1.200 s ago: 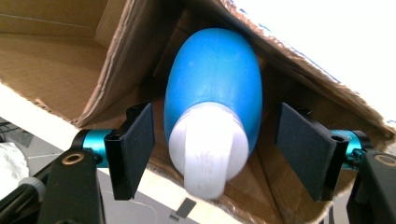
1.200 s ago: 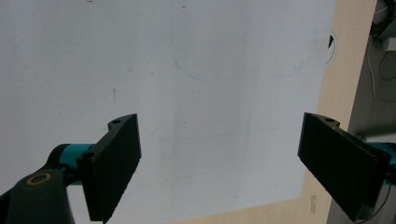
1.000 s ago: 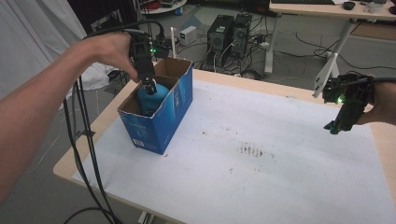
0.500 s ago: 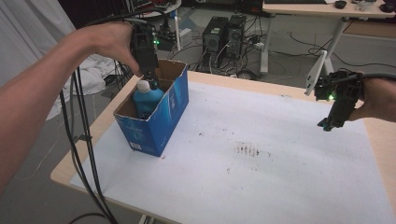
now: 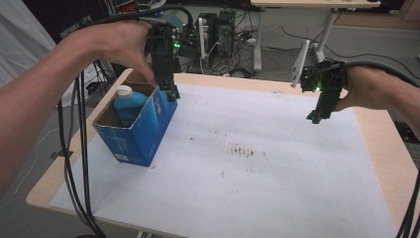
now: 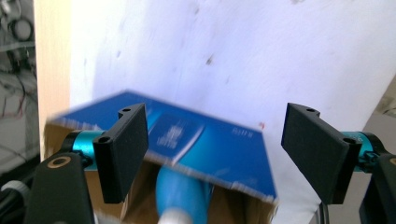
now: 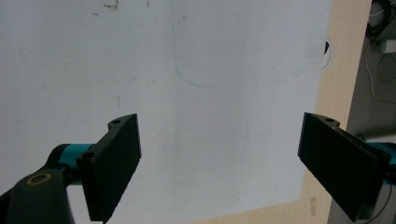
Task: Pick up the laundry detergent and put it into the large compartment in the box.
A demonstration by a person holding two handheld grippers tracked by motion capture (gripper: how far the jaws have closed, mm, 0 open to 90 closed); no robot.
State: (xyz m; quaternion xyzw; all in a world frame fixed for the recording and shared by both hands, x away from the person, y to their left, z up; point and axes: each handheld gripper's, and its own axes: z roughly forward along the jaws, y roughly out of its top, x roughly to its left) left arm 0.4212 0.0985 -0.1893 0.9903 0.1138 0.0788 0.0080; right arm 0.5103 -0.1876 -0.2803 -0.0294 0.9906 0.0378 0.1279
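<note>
A blue cardboard box (image 5: 141, 129) stands open-topped at the table's left, with a blue bottle (image 5: 128, 105) with a white cap leaning inside it. My left gripper (image 5: 171, 94) hangs just over the box's far right rim, pointing down. Its jaws have just been opening and hold nothing. In the left gripper view the left gripper (image 6: 215, 140) is open above the box (image 6: 219, 154) and the bottle (image 6: 180, 191). My right gripper (image 5: 317, 118) hovers at the right over the white sheet. In the right gripper view the right gripper (image 7: 219, 149) is wide open and empty.
A white sheet (image 5: 277, 188) covers most of the wooden table (image 5: 396, 163), with dark smudges (image 5: 242, 150) near its middle. Cables hang past the table's left edge. Computers, cords and table legs (image 5: 257, 44) crowd the floor beyond the far edge.
The left gripper let go of the bottle, lifted out of the box and shifted right over its rim. The bottle stays in the box. The right gripper kept its place.
</note>
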